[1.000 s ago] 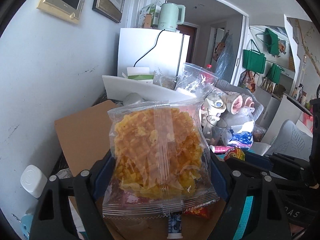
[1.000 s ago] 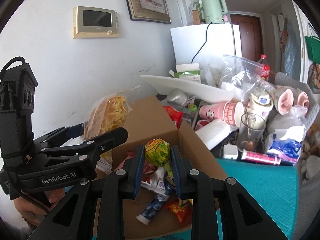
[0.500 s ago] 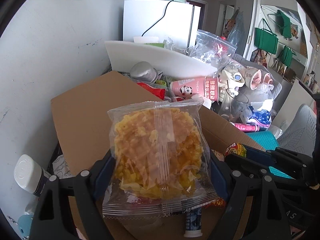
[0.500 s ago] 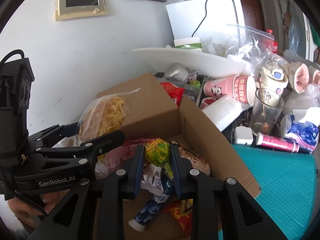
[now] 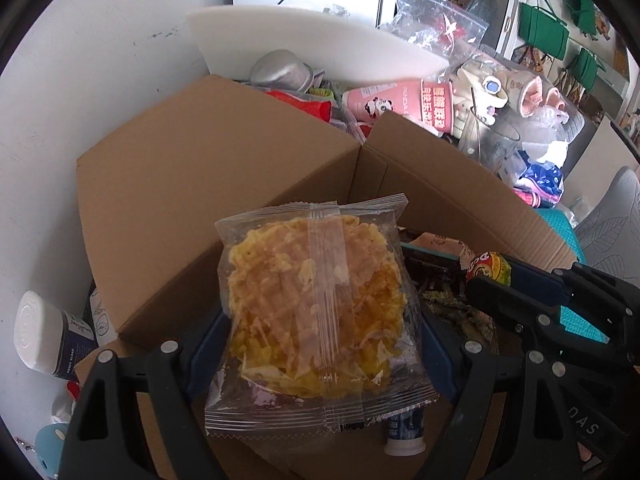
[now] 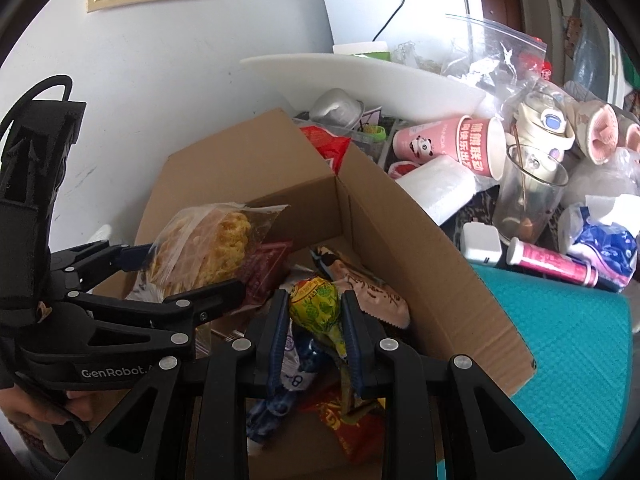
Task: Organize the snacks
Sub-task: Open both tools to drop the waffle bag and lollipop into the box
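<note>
The left wrist view shows the left gripper [image 5: 320, 336] in the lower middle of the frame, its jaws set wide and pressing on both sides of a clear packet of yellow crisp snack [image 5: 316, 308], which stands nearly upright between the blue pads. Behind and under the packet is an open cardboard box [image 5: 208, 168] whose raised flaps fill the centre of the picture. At the right edge of this view the right gripper [image 5: 486, 270] comes in from the side, with a round lollipop [image 5: 486, 266] at its tip. In the right wrist view the right gripper [image 6: 316, 320] sits at the bottom centre, its jaws almost closed on the lollipop [image 6: 314, 304], which has a yellow and green wrapper and hangs over the inside of the cardboard box [image 6: 420, 240]. Other wrapped snacks lie on the box floor, among them a pink-brown packet [image 6: 372, 292] and a red wrapper [image 6: 348, 424]. To the left in this frame, the left gripper [image 6: 192, 268] holds the snack packet [image 6: 208, 244] over the left side of the box. Above and to the right of the box lie a pink paper cup [image 6: 452, 144] on its side and a drinking glass [image 6: 528, 196], and a teal mat [image 6: 568, 344] covers the lower right.
</note>
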